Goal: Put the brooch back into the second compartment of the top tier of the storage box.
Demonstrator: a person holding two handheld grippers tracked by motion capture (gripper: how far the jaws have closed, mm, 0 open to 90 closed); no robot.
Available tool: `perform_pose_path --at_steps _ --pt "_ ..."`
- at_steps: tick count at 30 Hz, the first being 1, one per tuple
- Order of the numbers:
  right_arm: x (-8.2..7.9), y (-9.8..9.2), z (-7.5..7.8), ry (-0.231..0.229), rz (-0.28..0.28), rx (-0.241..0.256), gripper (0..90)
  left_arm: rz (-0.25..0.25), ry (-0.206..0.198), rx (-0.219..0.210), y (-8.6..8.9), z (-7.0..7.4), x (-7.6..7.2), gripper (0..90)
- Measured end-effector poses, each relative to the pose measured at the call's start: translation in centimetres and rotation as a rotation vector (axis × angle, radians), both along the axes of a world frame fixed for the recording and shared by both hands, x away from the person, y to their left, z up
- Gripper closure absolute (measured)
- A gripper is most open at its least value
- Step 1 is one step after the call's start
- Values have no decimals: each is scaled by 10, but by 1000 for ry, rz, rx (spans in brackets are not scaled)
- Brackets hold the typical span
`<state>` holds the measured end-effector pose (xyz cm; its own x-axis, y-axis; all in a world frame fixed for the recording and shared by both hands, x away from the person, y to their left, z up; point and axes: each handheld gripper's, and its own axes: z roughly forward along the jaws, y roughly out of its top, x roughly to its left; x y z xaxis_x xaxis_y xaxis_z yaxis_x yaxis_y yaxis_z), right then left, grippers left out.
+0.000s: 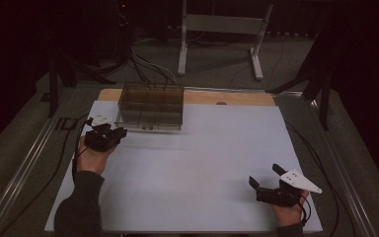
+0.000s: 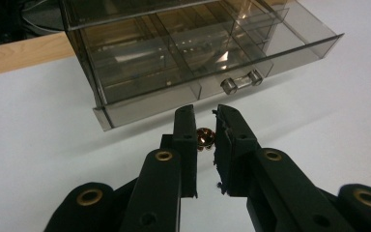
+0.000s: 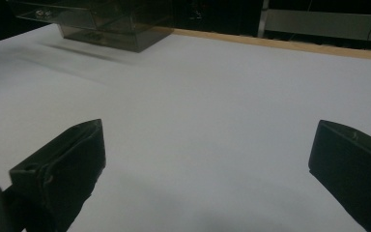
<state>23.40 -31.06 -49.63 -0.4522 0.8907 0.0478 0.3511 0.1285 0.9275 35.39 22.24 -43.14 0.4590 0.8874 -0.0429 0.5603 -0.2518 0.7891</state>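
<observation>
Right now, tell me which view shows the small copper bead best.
The left gripper view: the copper bead sits close up between the left gripper fingers, before the clear drawer box. In the high view the gripper covers that spot.

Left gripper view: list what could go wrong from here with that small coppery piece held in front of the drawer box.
1. The left gripper pinches the small round coppery piece only near its jaw tips, so it may slip out and roll across the white table.
2. The clear drawer box has several narrow compartments, so a drop could land in the wrong one.
3. The right gripper rests open and far off, unable to steady the box.
</observation>
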Motion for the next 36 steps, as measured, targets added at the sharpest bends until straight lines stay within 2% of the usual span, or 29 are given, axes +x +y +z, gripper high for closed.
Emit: perform_pose_path --at_steps 11,36 --pt "0 0 0 0 0 2 2 -8 -8 5 -3 9 4 805" --pt "1 0 0 1 1 4 2 -16 -26 -25 -5 27 14 805"
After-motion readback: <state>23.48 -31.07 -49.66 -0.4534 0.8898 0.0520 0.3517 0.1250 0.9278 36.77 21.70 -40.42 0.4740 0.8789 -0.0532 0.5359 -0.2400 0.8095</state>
